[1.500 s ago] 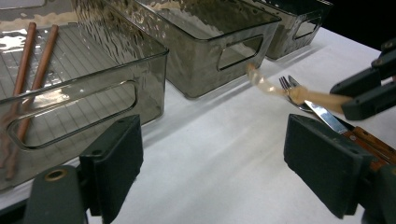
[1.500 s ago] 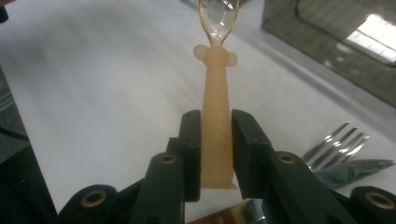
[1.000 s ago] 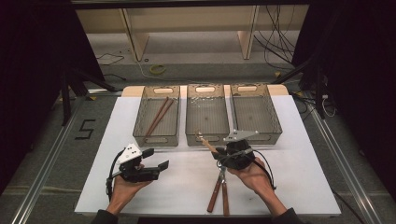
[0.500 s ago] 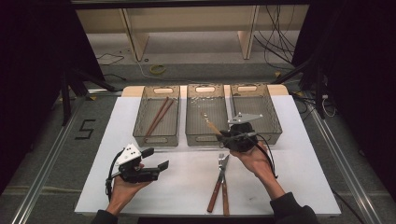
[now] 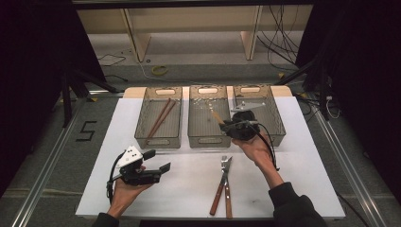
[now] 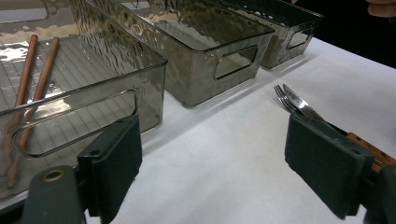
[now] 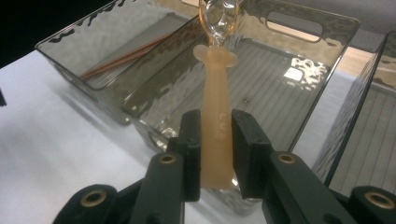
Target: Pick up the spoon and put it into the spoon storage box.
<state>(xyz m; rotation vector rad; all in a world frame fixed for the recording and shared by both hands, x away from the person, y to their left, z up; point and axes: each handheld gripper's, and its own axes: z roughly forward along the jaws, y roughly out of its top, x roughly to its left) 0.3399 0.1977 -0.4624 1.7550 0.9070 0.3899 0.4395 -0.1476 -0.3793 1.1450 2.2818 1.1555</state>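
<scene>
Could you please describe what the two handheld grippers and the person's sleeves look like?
Both grippers are black. The left gripper carries a pale grey three-cornered plate on top and has broad, flat dark pads. The right gripper bears a similar grey plate; a black cable loops from it. Brass-coloured rivets mark its jaws. The sleeves are dark.

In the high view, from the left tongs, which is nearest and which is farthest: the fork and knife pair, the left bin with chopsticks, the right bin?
From the left tongs:
1. Left bin, just beyond them.
2. Fork and knife pair, on the mat to their right.
3. Right bin, far right, behind the right hand.
</scene>
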